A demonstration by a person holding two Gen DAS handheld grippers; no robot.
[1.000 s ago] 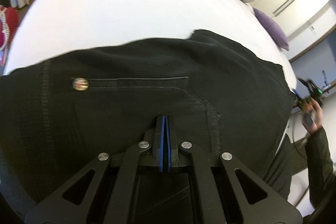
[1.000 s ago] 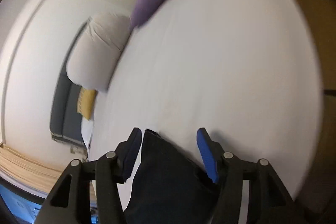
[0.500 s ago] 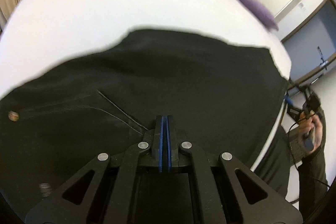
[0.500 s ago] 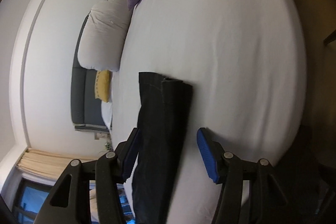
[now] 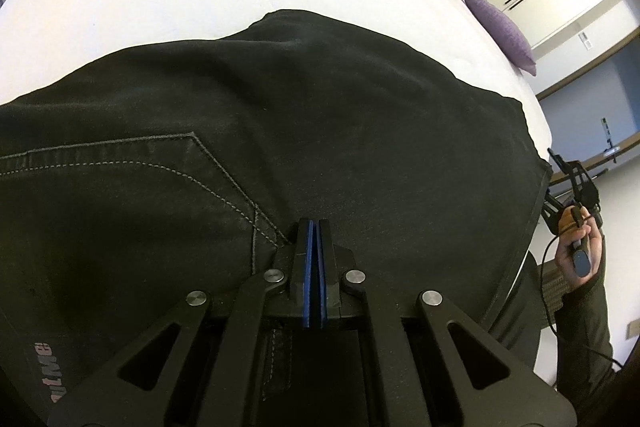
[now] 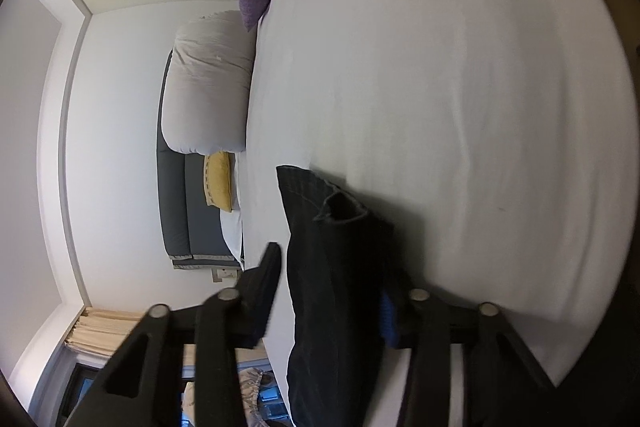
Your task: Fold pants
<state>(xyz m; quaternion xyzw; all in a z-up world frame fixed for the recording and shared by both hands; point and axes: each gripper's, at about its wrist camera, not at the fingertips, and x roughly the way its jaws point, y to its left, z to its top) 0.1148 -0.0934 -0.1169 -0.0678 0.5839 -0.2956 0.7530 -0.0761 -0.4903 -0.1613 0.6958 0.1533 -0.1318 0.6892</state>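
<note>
right gripper: closing | pants: between jaws, contact unclear | bed

Left wrist view: pants have shifted across the frame; the metal button seen on the left a second ago is out of view, and pocket stitching now sits just left of the left gripper.

Right wrist view: right gripper jaws closing, narrower than before, with the pant leg between them. More of the leg shows on the bed, its hem opening visible.
</note>
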